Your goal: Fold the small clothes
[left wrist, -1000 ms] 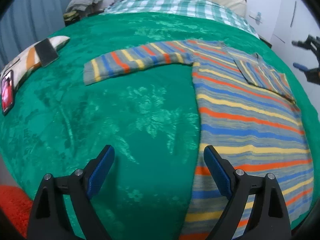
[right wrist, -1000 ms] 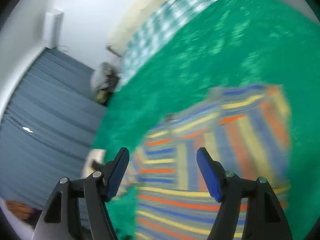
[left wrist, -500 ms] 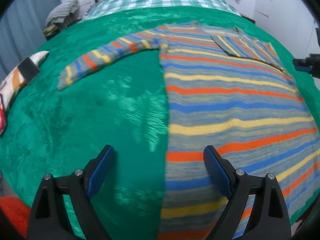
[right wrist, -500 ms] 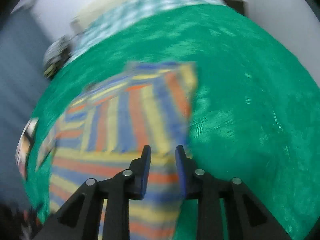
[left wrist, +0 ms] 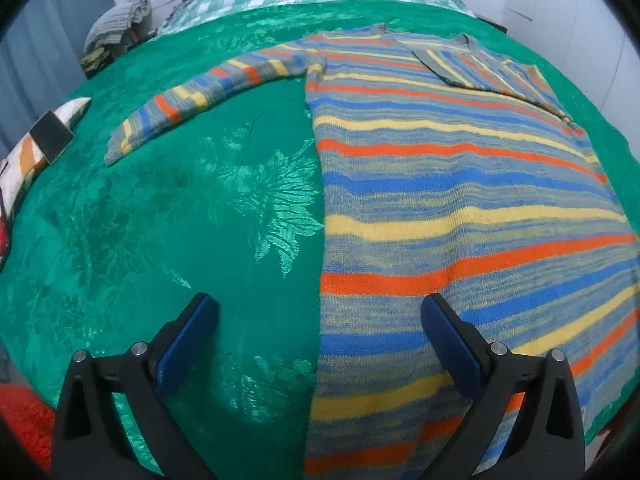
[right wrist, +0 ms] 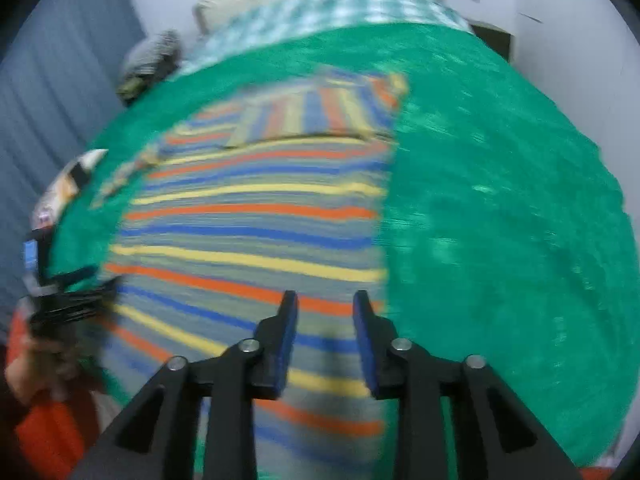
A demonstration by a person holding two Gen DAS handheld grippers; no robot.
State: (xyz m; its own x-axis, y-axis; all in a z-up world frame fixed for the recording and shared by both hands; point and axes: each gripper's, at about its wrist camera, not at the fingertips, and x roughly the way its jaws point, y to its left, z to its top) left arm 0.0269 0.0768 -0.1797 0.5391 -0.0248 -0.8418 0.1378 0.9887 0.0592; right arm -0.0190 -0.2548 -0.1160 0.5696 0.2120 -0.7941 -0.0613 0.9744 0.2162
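Motion blurs the striped sweater [right wrist: 256, 216] under the parted, empty right gripper [right wrist: 325, 336]; left gripper [left wrist: 318, 336] spread wide

Knitted wool-like striped sweater [left wrist: 460, 184] — matt, ribbed — on a glossy (floral-patterned) green bedspread [left wrist: 180, 220].

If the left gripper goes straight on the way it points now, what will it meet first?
Probably the side edge of the striped sweater: the open left gripper straddles it, with bare green blanket under its other finger. Depth is uncertain.
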